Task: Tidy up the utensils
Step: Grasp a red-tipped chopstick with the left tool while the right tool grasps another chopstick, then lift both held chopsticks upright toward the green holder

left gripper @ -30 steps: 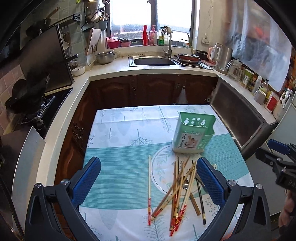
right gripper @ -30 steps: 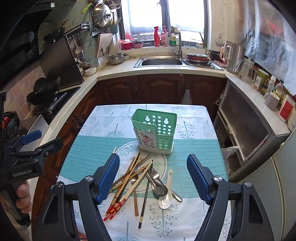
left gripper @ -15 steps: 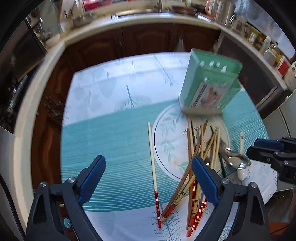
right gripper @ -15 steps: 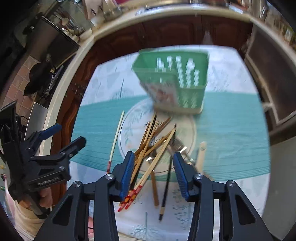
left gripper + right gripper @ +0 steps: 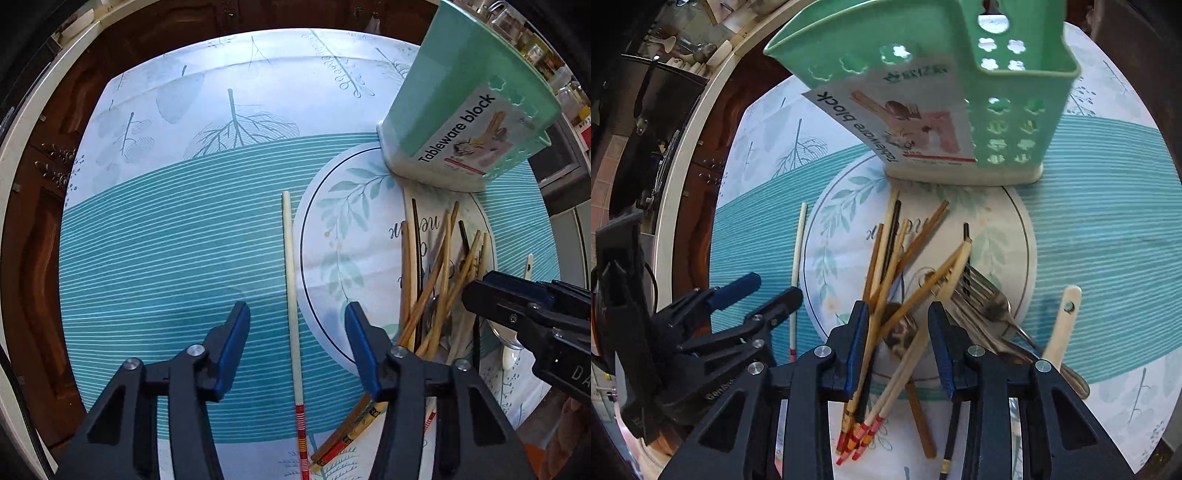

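Straddling 1 pale chopstick [image 5: 291, 295], the left gripper [image 5: 297, 341] fingers gape, empty; right gripper [image 5: 899, 339], half-open, brackets the chopstick pile [image 5: 886, 295] before the green holder [image 5: 960, 110]. Next, probably: close, lift.

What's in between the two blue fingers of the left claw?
A single pale chopstick on the tablecloth, between the left claw fingers, untouched; left wrist view.

left claw [image 5: 297, 341] open, right claw [image 5: 898, 334] part-open
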Demonstrator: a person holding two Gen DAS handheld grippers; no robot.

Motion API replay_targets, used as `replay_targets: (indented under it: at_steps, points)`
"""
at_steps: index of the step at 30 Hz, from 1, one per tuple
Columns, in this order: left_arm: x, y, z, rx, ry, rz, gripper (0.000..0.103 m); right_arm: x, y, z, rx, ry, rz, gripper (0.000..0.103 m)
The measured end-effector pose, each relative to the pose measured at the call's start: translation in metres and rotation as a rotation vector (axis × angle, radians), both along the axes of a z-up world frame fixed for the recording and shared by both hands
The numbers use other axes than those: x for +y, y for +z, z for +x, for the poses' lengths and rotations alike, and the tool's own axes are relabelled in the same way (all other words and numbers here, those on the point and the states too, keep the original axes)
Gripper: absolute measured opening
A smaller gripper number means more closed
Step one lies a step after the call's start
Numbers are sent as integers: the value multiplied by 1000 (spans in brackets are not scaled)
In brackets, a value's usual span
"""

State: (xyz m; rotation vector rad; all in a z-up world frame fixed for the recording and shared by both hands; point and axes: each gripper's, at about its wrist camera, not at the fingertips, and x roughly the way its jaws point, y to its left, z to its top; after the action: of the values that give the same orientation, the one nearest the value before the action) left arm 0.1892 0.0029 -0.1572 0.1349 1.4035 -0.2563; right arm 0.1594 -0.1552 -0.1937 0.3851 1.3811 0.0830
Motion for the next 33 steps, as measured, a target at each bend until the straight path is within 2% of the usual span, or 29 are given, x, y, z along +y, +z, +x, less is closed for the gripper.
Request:
replay_targets:
  at_steps: [4,8,15,16,17,18,22,25,33]
  points:
    - [2,-11,8,31,24,13,38,6,-8,11,19,-6,9,29]
    - [4,-21,15,52,36,22,38,7,-18,19,36,-15,17,24]
    - [-2,-24,21,31,34,63,36,16,-30,29,45,-18,-2,21]
    - [-4,-24,22,33,32,61,27,16,-31,29,47,-19,-4,19]
    - [-7,-24,22,31,31,65,15,16,-31,29,46,-20,-5,11]
    - [-13,-21,22,41,32,67,4,17,-31,29,43,-24,-4,11]
    - [-13,-19,20,36,37,71,3,14,-26,23,8,-43,12,10]
    - [-8,-15,12,41,47,31,3,11,-18,15,-24,-51,53,9]
    - [9,25,-13,-27,51,-59,3,1,8,-17,-101,-44,116,8]
